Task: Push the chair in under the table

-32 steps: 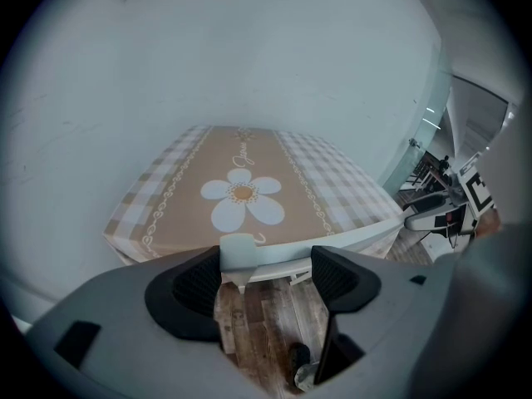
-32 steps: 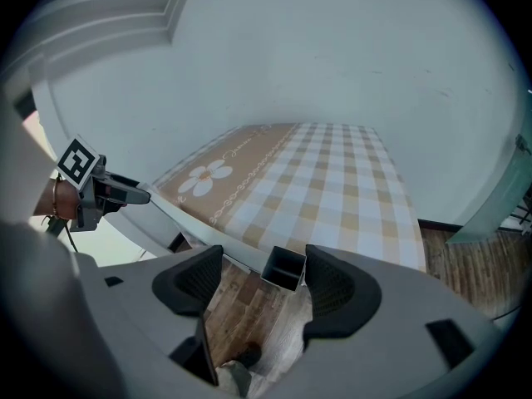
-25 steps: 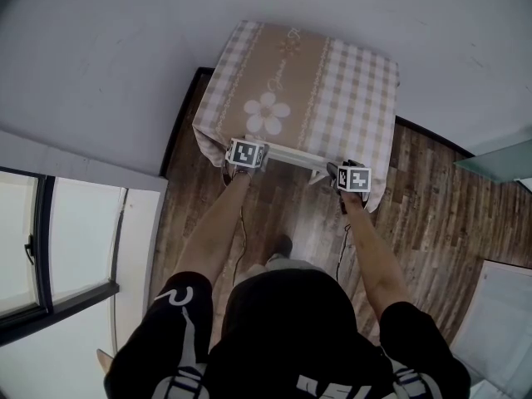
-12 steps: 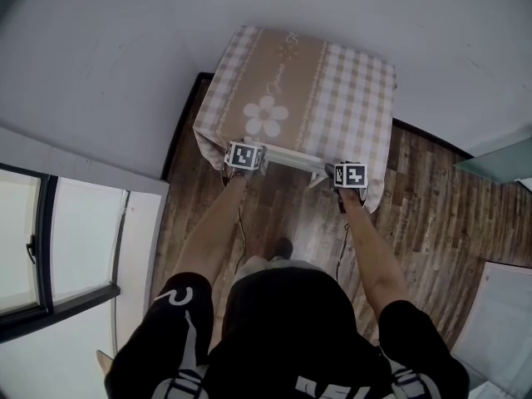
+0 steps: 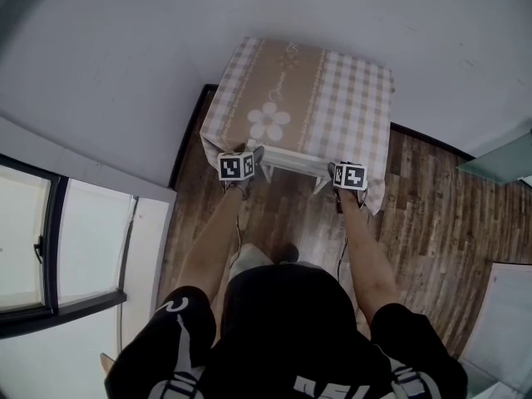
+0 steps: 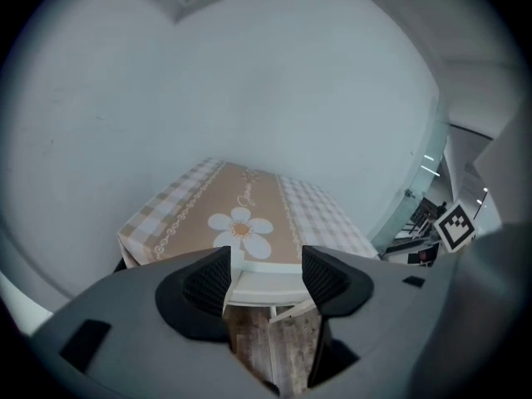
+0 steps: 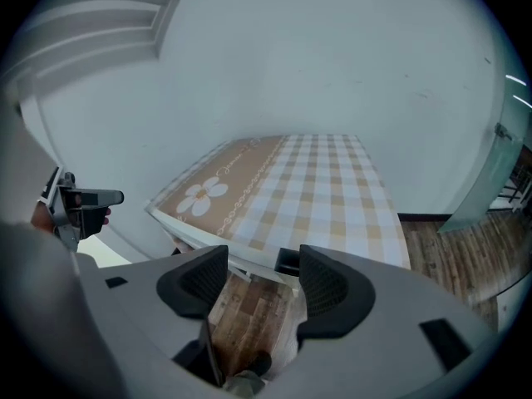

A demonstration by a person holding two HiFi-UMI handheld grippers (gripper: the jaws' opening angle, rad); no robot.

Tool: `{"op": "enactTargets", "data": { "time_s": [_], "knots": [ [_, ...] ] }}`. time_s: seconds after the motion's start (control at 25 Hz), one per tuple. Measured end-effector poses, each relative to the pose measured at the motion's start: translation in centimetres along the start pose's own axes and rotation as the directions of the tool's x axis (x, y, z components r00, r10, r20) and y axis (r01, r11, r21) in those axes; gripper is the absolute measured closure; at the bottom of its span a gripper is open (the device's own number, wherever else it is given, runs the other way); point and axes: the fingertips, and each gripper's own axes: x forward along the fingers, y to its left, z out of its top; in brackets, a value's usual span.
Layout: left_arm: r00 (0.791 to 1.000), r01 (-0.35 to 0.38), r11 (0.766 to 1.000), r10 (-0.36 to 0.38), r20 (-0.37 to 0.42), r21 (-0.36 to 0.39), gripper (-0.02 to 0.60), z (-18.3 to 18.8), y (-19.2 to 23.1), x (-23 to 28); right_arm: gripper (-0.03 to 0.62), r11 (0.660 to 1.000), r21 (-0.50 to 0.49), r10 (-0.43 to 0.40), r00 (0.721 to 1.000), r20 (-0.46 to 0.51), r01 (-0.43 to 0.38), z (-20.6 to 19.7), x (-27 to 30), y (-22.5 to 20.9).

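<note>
A white chair [image 5: 293, 161] stands tucked under the table [image 5: 316, 90], which wears a beige checked cloth with a white flower. Only the chair's back rail shows at the cloth's near edge. My left gripper [image 5: 252, 154] hovers by the rail's left end and my right gripper [image 5: 335, 171] by its right end. In the left gripper view, the left gripper [image 6: 266, 273] has its jaws closing on empty air above the rail [image 6: 266, 289]. The right gripper [image 7: 262, 279] is likewise closing with nothing between its pads, the rail [image 7: 252, 265] and floor below.
The table stands against a pale wall with a dark baseboard [image 5: 187, 123]. Wood floor [image 5: 432, 223] spreads around it. A window frame [image 5: 50, 248] is at the left, a glass panel [image 5: 499, 160] at the right. The person's foot [image 5: 286, 250] rests behind the chair.
Both grippers have lifted a little off the chair's back rail, the left one more, and its marker cube has turned. The chair and table have not moved.
</note>
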Motion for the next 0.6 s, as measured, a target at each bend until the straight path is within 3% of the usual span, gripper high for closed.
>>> {"op": "enactTargets", "data": {
  "time_s": [0.2, 0.4, 0.48, 0.6],
  "knots": [
    [0.994, 0.033, 0.999, -0.03, 0.101, -0.024, 0.327, 2.4, -0.8, -2.7, 0.322, 1.0, -0.001, 0.005, 0.995, 0.102, -0.005, 2.0, -2.2, 1.8],
    [0.983, 0.087, 0.996, -0.084, 0.163, -0.007, 0.425, 4.6, -1.3, -5.8, 0.341, 0.999, -0.004, 0.048, 0.976, 0.211, -0.048, 4.5, -4.7, 4.6],
    [0.981, 0.087, 0.996, -0.086, 0.174, 0.002, 0.48, 5.0, -1.2, -7.0, 0.359, 0.998, 0.016, 0.059, 0.964, 0.258, -0.066, 5.5, -5.8, 6.0],
    [0.976, 0.08, 0.996, -0.084, 0.199, 0.024, 0.513, 5.8, -0.7, -9.0, 0.372, 0.998, 0.008, 0.05, 0.946, 0.322, -0.055, 7.3, -7.9, 8.4]
  ]
}}
